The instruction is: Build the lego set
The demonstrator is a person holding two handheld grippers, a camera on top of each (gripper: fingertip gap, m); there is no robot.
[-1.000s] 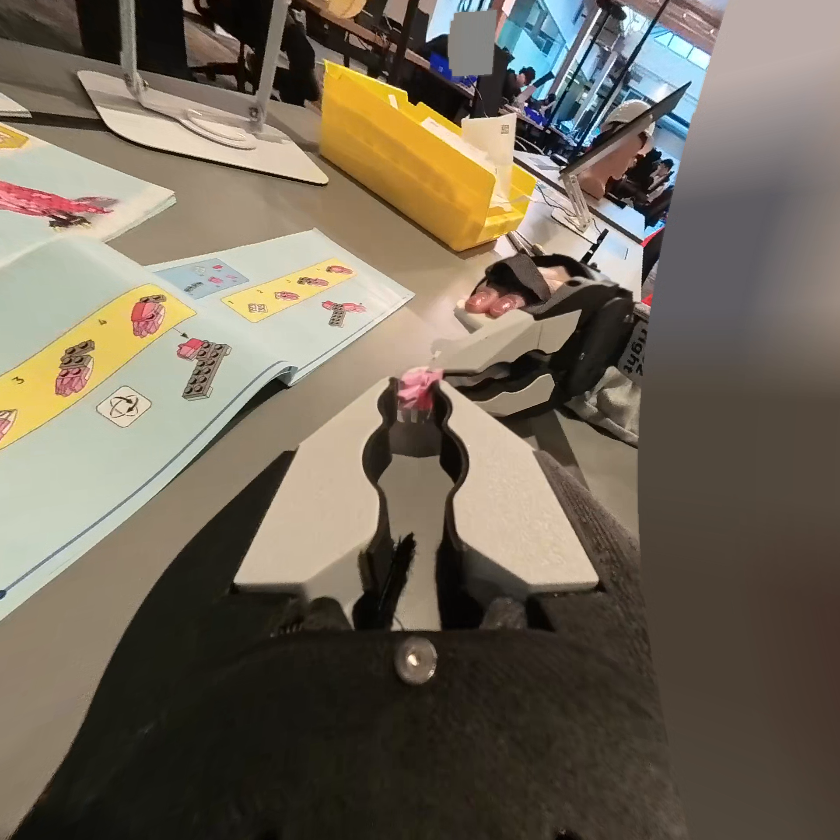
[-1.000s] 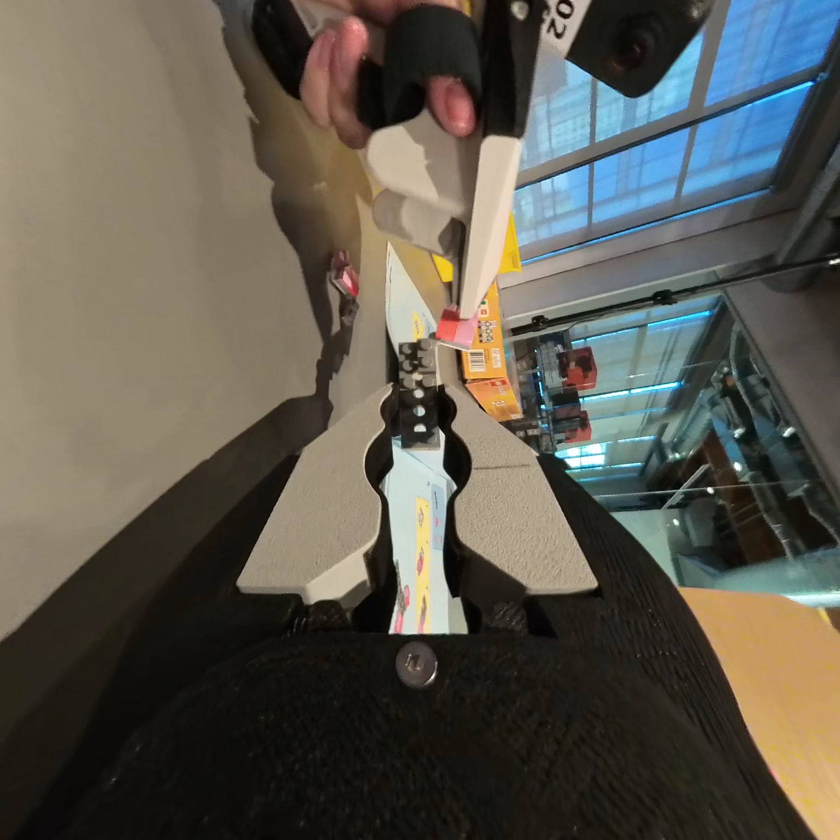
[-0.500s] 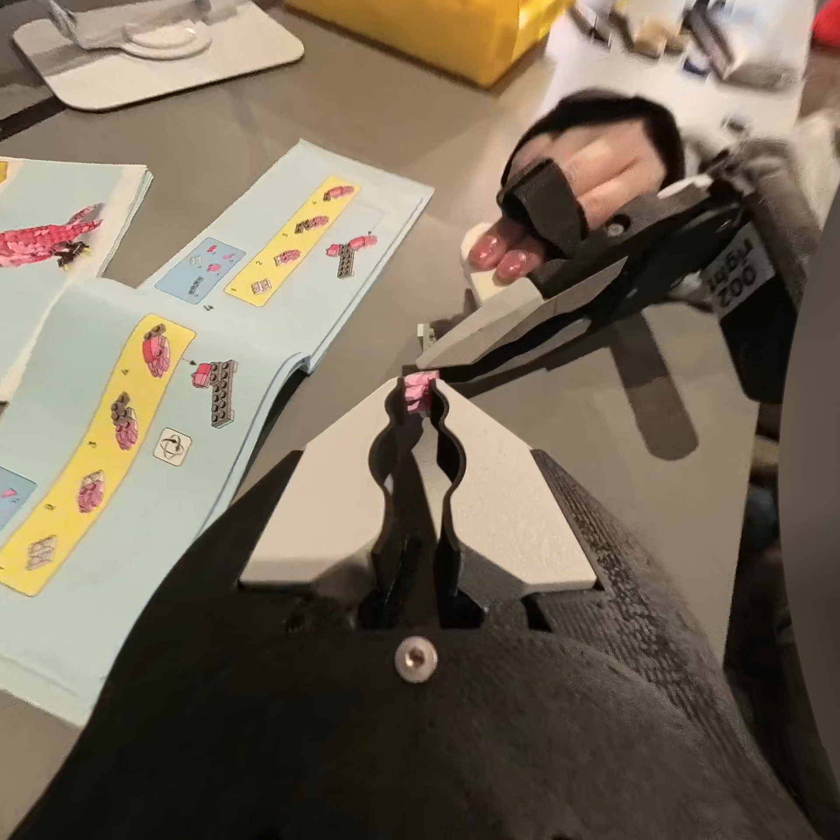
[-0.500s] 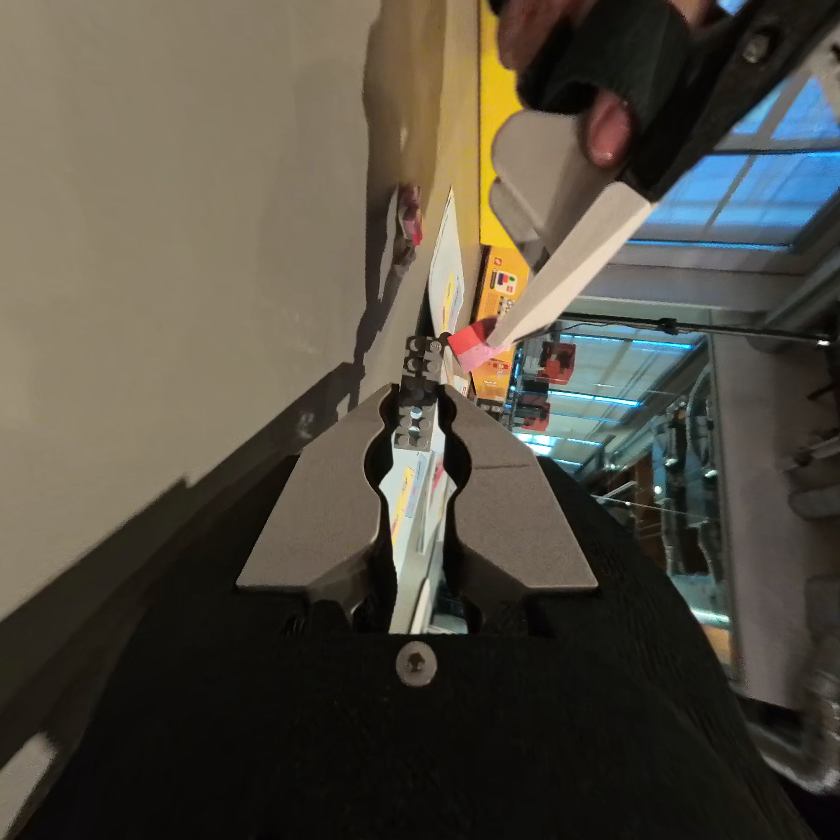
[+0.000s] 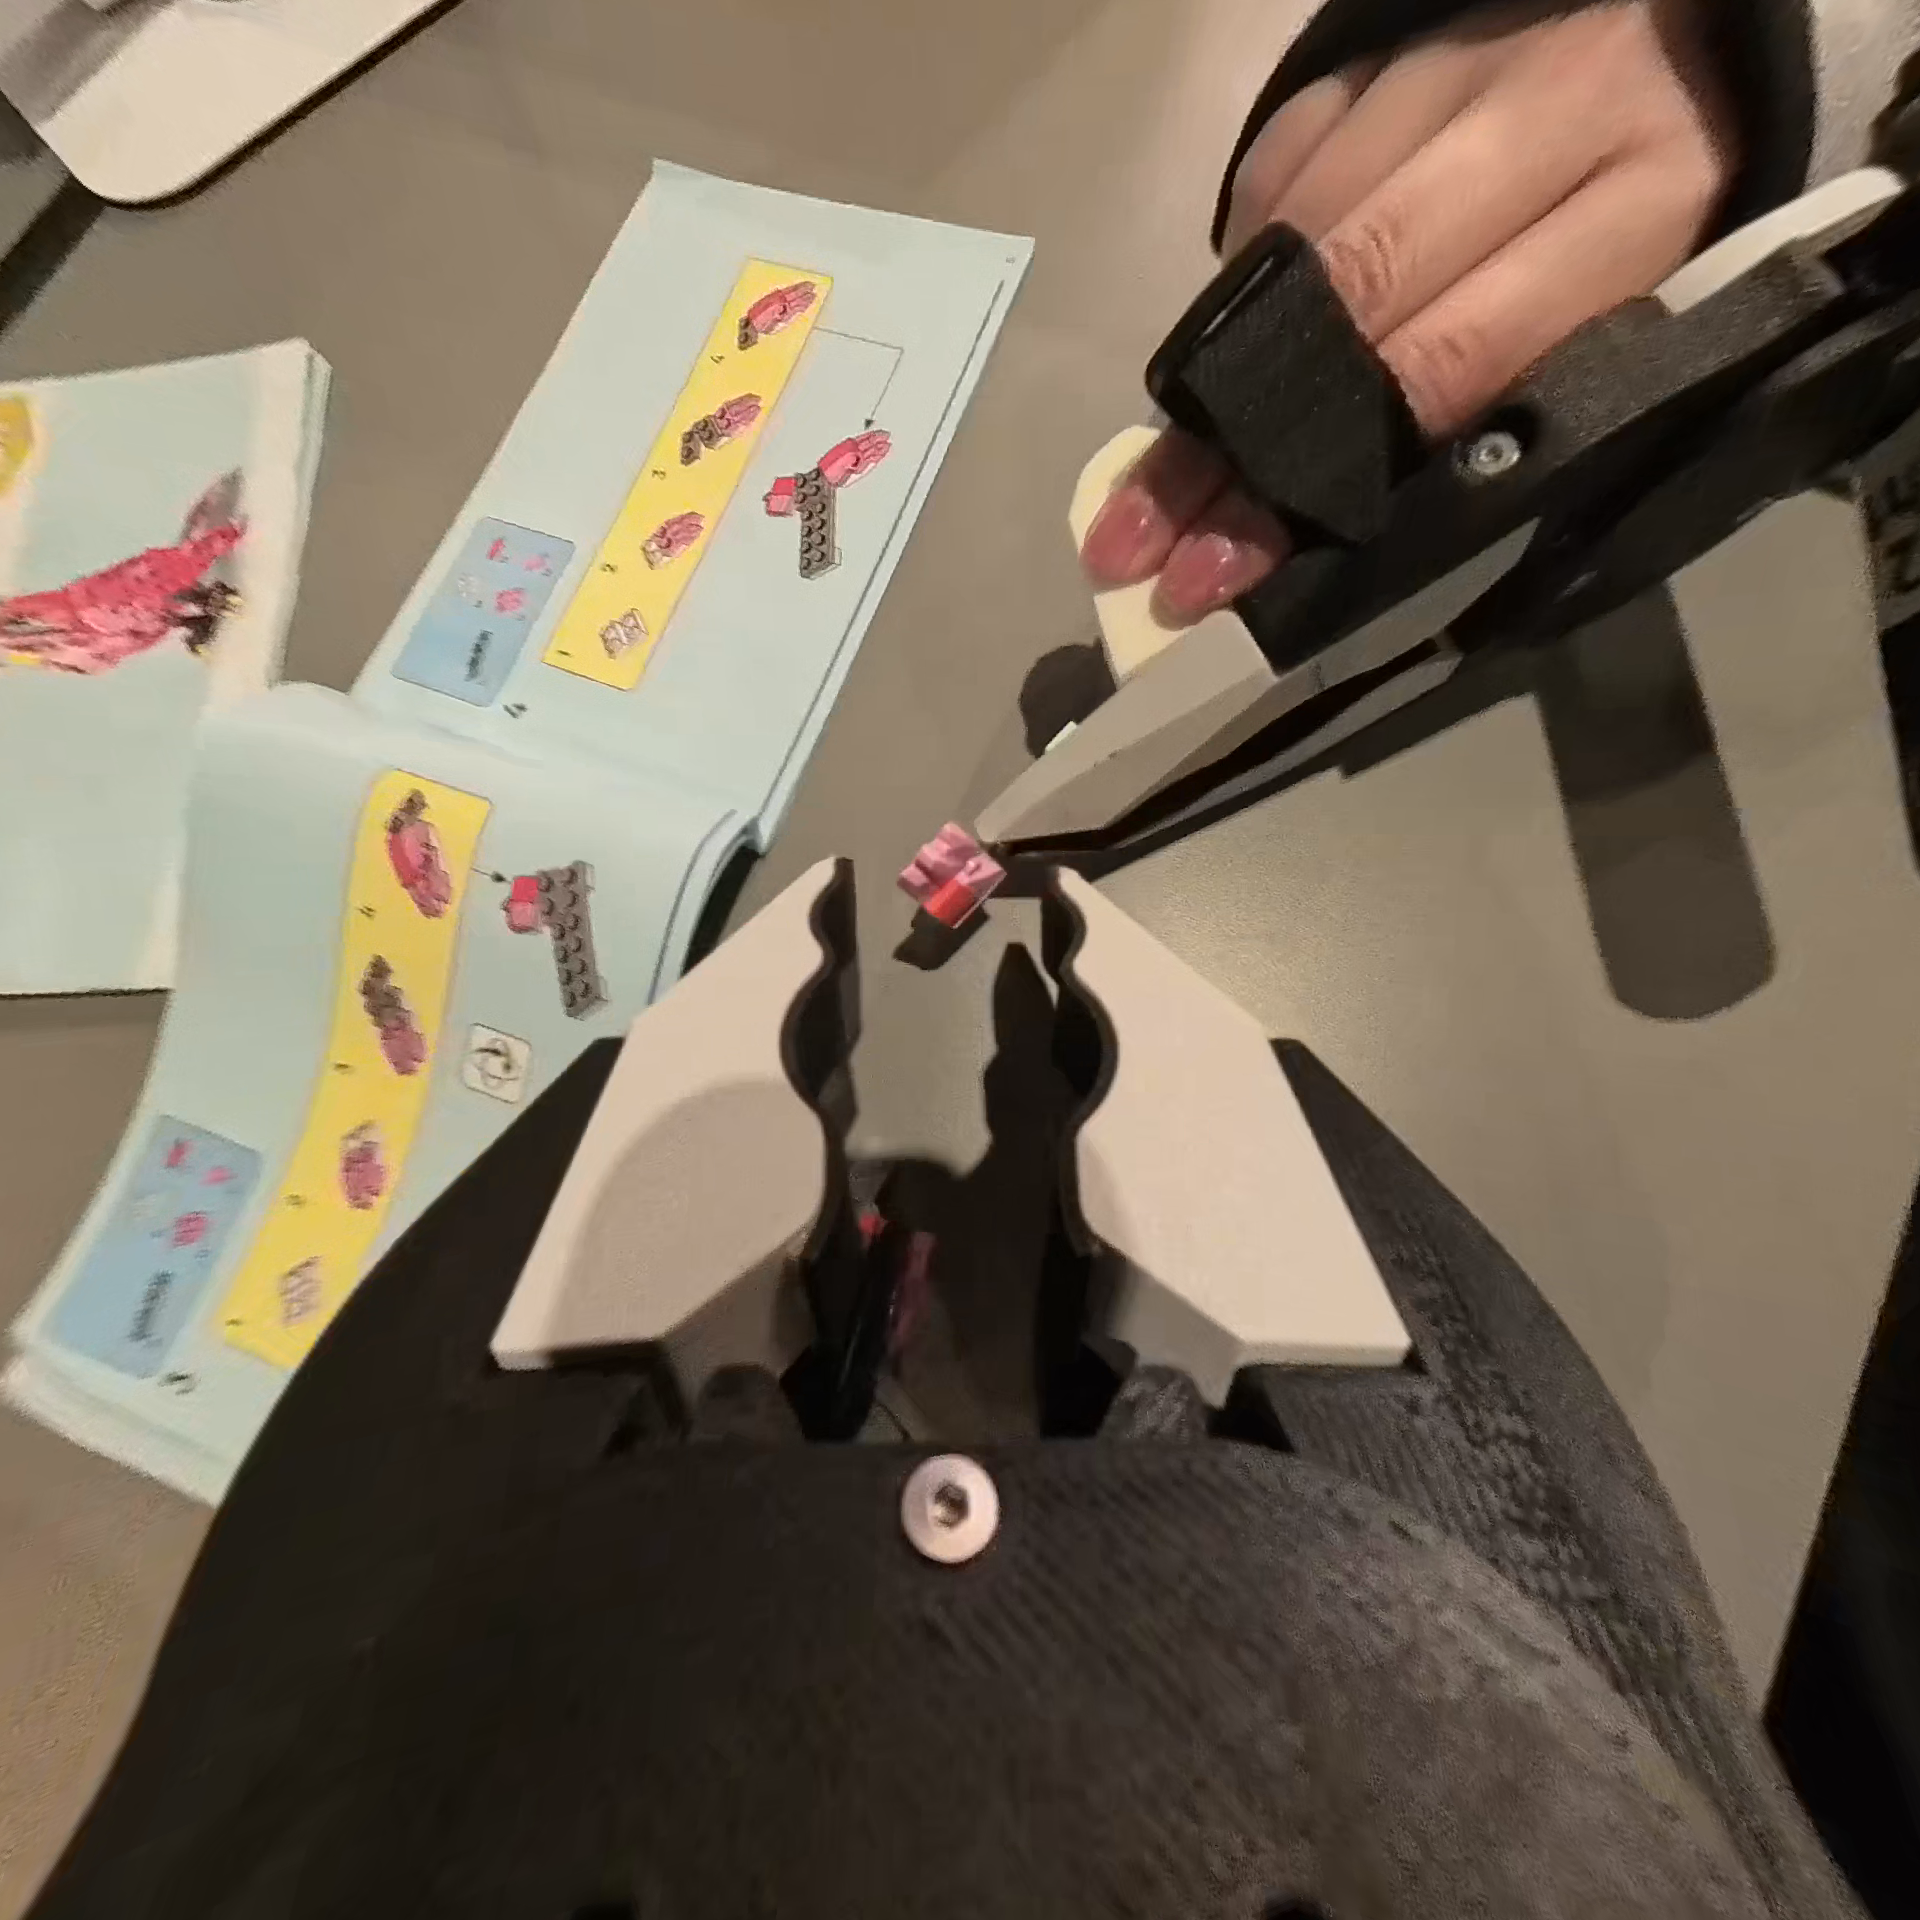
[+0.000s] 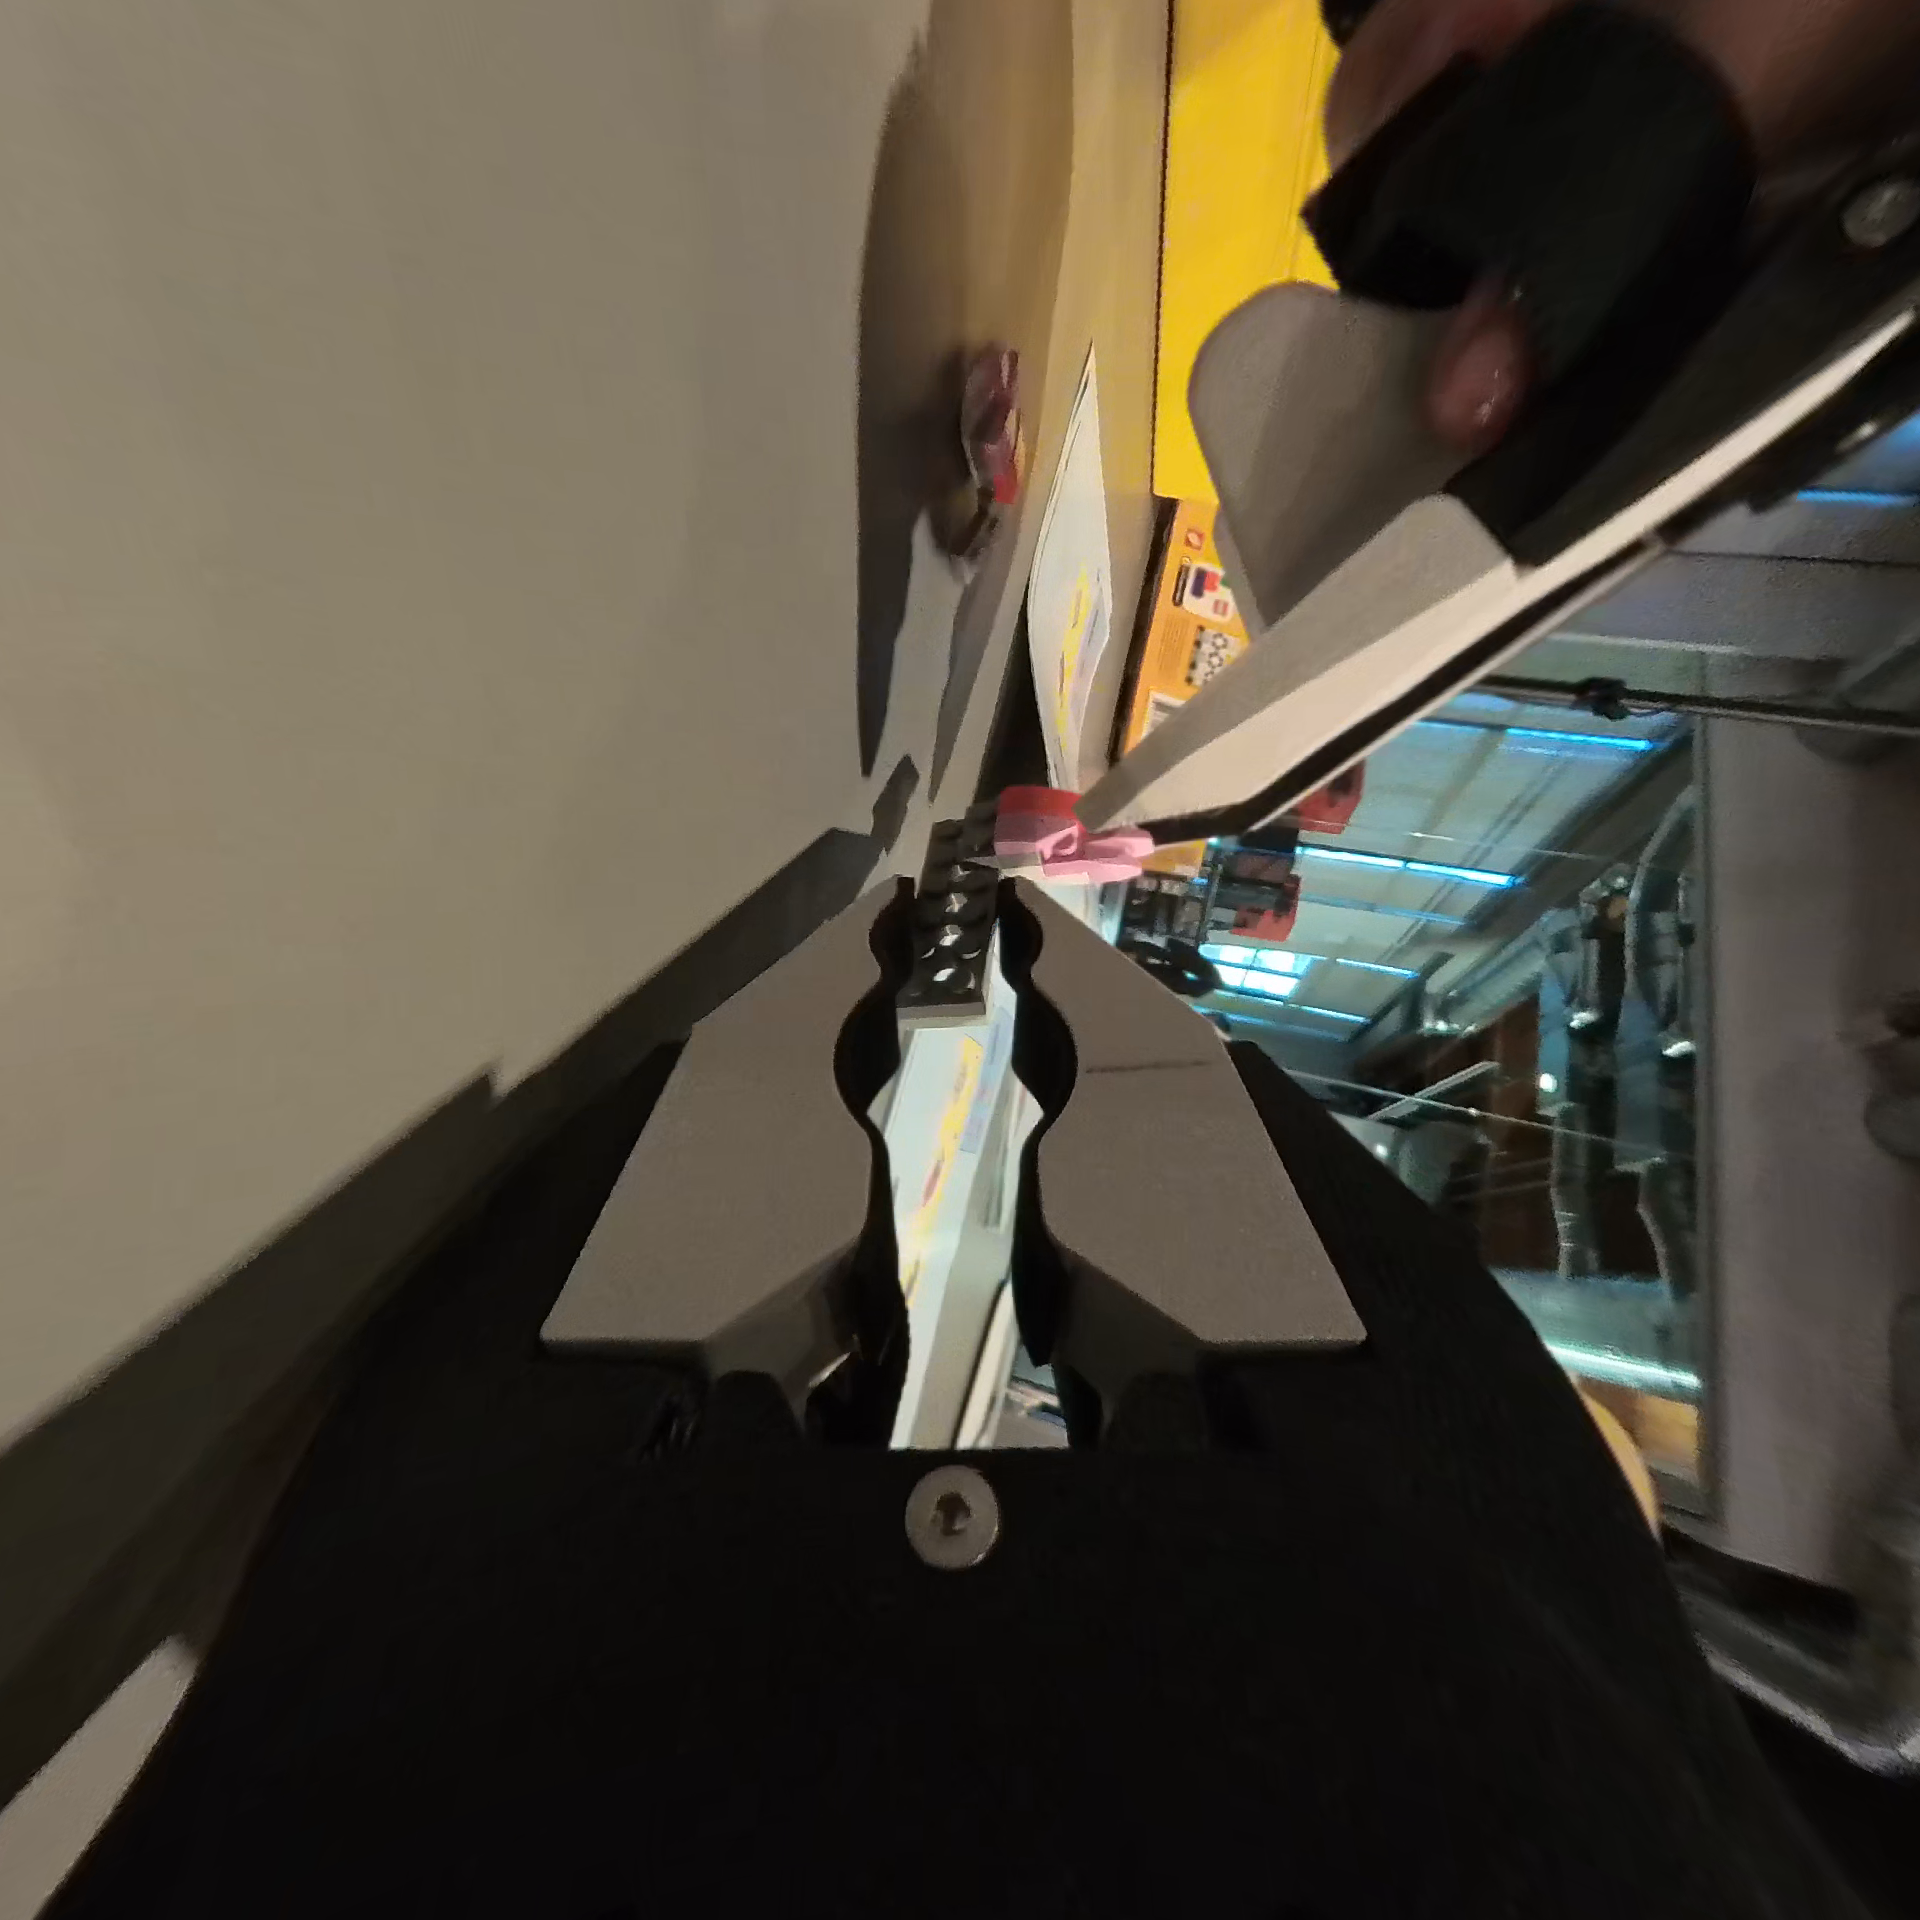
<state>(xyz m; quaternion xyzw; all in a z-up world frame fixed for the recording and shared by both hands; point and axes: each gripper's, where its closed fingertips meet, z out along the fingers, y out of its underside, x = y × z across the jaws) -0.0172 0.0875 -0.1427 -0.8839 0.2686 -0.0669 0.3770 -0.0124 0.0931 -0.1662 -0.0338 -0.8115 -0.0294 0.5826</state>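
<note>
Since half a second earlier, your left gripper (image 5: 951, 878) had parted its fingers wide and held nothing. The pink-and-red piece (image 5: 948, 885) sat between their tips, on the far end of the dark plate (image 6: 951, 935). Your right gripper (image 6: 958, 883) was clamped on that plate, whose long axis ran out along its fingers toward the left gripper.

A grey table (image 5: 1351, 1039) holds a white stand base (image 5: 208, 114) (upper left corner).

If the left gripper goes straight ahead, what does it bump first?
Probably the pink and red bricks, right between the left gripper's open fingertips, stuck on the black plate the right gripper holds. Depth is unclear.
</note>
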